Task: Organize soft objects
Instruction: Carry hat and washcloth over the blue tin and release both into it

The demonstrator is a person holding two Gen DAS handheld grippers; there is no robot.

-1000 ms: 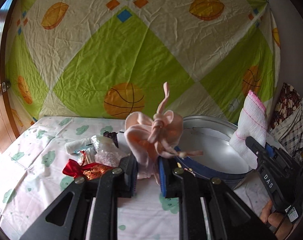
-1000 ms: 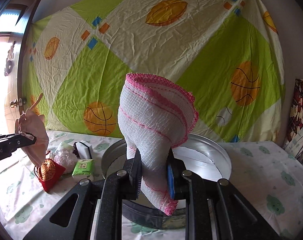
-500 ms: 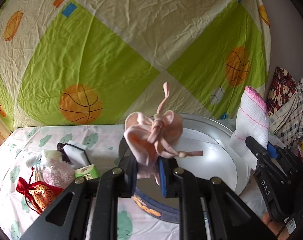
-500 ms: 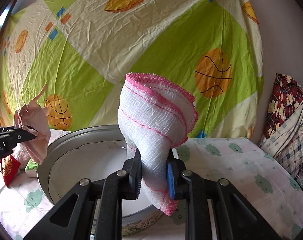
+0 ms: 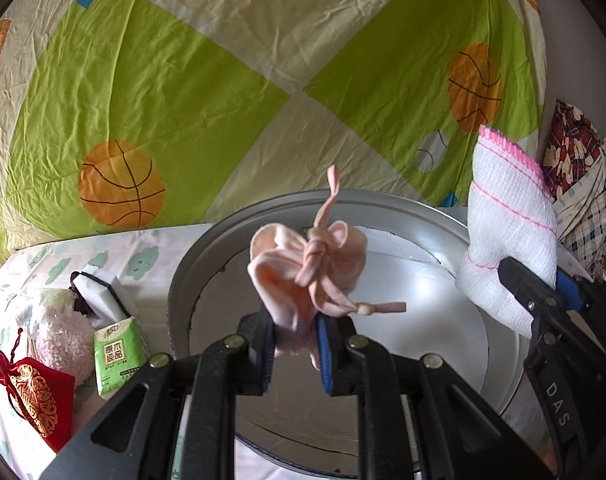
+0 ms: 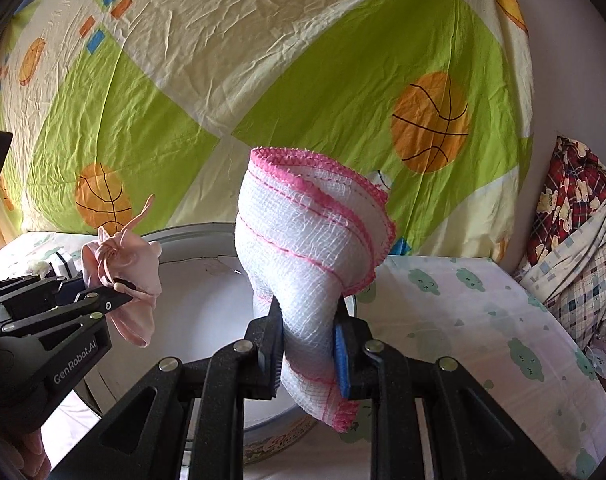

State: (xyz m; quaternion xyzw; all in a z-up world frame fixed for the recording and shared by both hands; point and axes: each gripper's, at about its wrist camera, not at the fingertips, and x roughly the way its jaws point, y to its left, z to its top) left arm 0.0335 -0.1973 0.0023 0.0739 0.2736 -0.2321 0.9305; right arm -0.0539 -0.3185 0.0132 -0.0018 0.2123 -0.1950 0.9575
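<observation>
The left gripper [image 5: 295, 344] is clamped on a pink drawstring pouch [image 5: 303, 268], held at centre frame above the round metal tin [image 5: 191, 264]. The pouch's cords stick up and out to the right, one ending in a small bead.

The right gripper [image 6: 309, 344] is clamped on a white mesh cloth with pink edging [image 6: 307, 248]; the cloth stands up between the pads and hangs below them, over the tin's right rim. In the left wrist view this gripper enters from the right edge and carries the letters "DAS". In the right wrist view the left gripper body at lower left reads "GenRobot.AI".

The tin has a white lining and sits on a bedsheet [image 6: 483, 320] printed with green clouds.

At lower left of the left wrist view lie four items — a green tissue pack [image 5: 119, 356] with Chinese characters, a fluffy pink item in clear wrap [image 5: 63, 344], a red-and-gold pouch [image 5: 35, 396] and a white block with a dark edge [image 5: 101, 290].

A green and cream sheet with basketball prints [image 5: 123, 188] hangs behind.
</observation>
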